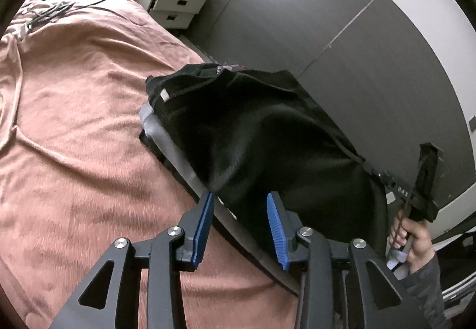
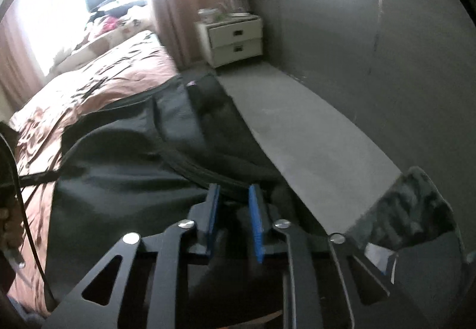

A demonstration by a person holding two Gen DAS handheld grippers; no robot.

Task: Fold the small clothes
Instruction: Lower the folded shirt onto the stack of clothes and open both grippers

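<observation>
Black cloth, a small garment [image 1: 267, 132], lay at the near edge of the pink bedspread [image 1: 74, 135], filling the centre of the left wrist view and draped partly over a folded grey piece [image 1: 166, 135] beneath it. We saw our left gripper [image 1: 241, 227] at the lower centre of that frame, its blue fingers [image 1: 203, 227] spread apart, with a hem of the black garment hanging between them; neither pad pressed on the cloth. At the right edge of the same frame, a hand [image 1: 416, 242] in a dark sleeve held our right gripper [image 1: 383, 177] against the garment's far corner.

In the right wrist view, blurred, the right gripper [image 2: 235, 218] sat at the lower centre, its fingers [image 2: 255, 221] drawn close together with dark cloth between them; we could not tell whether they pinched it. The black garment [image 2: 125, 156] spread across the left half of that frame. A white nightstand [image 2: 232, 40] stood in the upper middle, beside a grey wardrobe [image 2: 386, 46] and grey floor [image 2: 312, 135].
</observation>
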